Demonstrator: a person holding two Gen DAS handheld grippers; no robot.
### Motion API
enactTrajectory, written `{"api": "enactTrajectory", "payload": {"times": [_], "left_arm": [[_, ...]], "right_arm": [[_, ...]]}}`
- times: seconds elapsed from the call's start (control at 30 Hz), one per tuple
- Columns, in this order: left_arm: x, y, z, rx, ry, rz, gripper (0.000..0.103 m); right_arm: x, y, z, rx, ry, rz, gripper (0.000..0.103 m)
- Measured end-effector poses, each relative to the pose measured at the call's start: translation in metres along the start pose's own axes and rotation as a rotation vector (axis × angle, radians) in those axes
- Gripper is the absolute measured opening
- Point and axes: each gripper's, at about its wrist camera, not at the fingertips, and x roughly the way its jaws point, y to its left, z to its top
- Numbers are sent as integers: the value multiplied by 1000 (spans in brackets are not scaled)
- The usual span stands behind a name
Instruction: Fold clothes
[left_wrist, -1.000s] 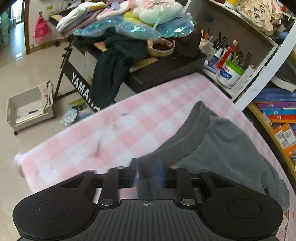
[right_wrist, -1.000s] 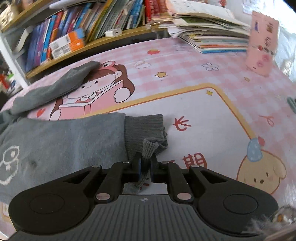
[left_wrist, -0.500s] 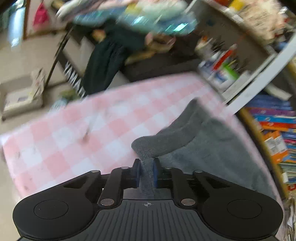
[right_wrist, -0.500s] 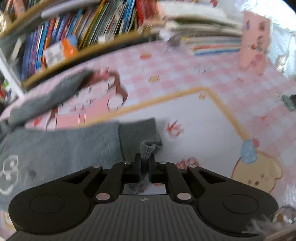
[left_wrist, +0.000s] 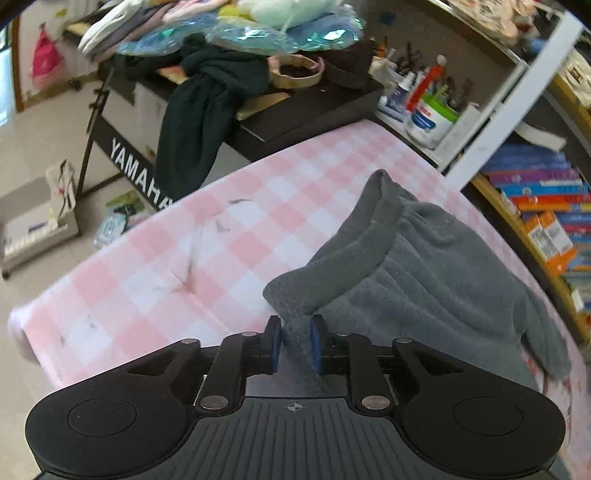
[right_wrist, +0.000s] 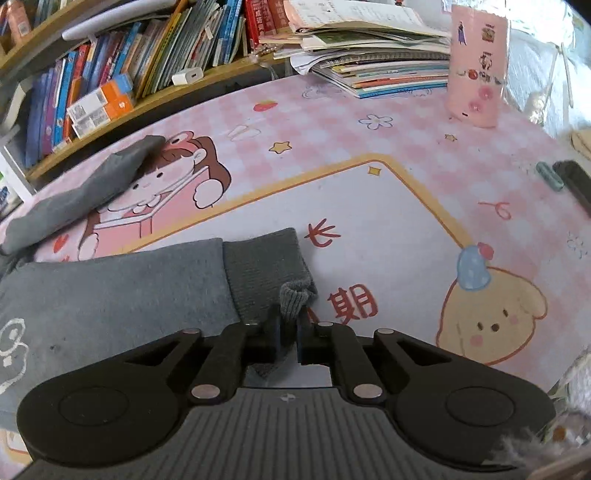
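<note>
Left tongs (left_wrist: 294, 341): narrow, blue pads (left_wrist: 274, 347) pinching a bunched ribbed hem of the grey sweater (left_wrist: 424, 266); jaws just eased apart a little, fabric clamped between them. Hem band runs from the pinch up toward 1 o'clock, lifted into a ridge; rest of the garment spread toward 3 o'clock on the table (left_wrist: 155, 266), pink-and-white check cover there, scuffed and creased at 10 o'clock of the pinch.

Right tongs (right_wrist: 289, 338): near closed, gripping a puckered corner of the ribbed cuff (right_wrist: 264, 269); jaws opened a touch just now, knit between the pads. Cuff flat at 12 o'clock of the tips, joined to the sleeve and body at 9 o'clock, white printed outline at the far left edge. Other sleeve (right_wrist: 79, 195) lying flat well apart at 10–11 o'clock, across a cartoon girl print on the table mat (right_wrist: 388, 229).

Outward, left wrist view: Yamaha keyboard stand (left_wrist: 136, 173) at 10 o'clock beyond the table edge, dark green garment (left_wrist: 203, 110) draped over it, heap of clothes and plush on top; tub of pens (left_wrist: 430, 118) at 1 o'clock; bookshelf (left_wrist: 543, 206) at 3 o'clock.

Outward, right wrist view: shelf of books (right_wrist: 122, 74) at 11 o'clock, stack of booklets (right_wrist: 373, 66) at 12–1 o'clock, pink box (right_wrist: 476, 66) just beside at 1 o'clock.
</note>
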Motion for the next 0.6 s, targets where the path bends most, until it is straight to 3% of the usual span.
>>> {"api": "enactTrajectory", "payload": {"times": [0.07, 0.13, 0.2, 0.27, 0.4, 0.6], "left_arm": [[-15, 0, 3, 3, -79, 31, 30], [-36, -1, 6, 6, -200, 63, 33], [-54, -4, 8, 22, -318, 47, 61], [-58, -11, 12, 50, -343, -1, 62], [-40, -29, 13, 87, -231, -109, 63], [-14, -63, -14, 211, -71, -232, 69]], "right_arm": [[-5, -1, 2, 5, -17, -24, 21], [-13, -2, 5, 23, -51, -43, 21], [-21, -3, 8, 28, -82, -59, 21], [-26, 1, 12, 25, -105, -65, 21], [-33, 15, 19, 18, -142, -55, 25], [-34, 61, 16, -19, -145, 18, 33]]}}
